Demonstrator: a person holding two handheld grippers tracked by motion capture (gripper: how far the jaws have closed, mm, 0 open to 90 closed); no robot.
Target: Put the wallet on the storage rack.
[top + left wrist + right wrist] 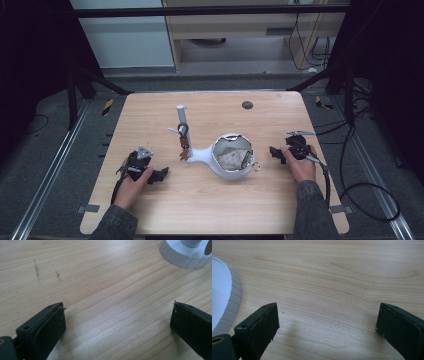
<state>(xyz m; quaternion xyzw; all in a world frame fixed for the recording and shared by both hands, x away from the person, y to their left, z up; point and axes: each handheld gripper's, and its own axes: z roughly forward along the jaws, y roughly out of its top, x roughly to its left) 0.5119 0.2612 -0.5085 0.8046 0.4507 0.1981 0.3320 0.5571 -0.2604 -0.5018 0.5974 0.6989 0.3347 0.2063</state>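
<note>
1. The wooden table carries everything; bare grain lies under both grippers, and a small dark disc is set into the top towards the far edge.
2. The white stand sits near the table's middle: a round, ribbed-edged bowl-like base with a narrower arm running left to a second round foot. Something pale and crumpled, with a metallic glint at its rim, lies in the bowl; I cannot tell what it is. It looks like rigid moulded plastic, light and smooth, probably slippery on the curved wall, so the ribbed rim or the narrow arm seems the safer place to pinch.
3. The white post stands upright just left of the bowl, with keys hanging from a ring on it. These are likely hard, loose and prone to swing; the ring is the likely hold.
4. The left gripper rests on the table left of the stand, jaws spread wide, gripping nothing.
5. The right gripper lies right of the bowl, jaws likewise wide apart and empty.
6. No readable writing or brand appears anywhere.
</note>
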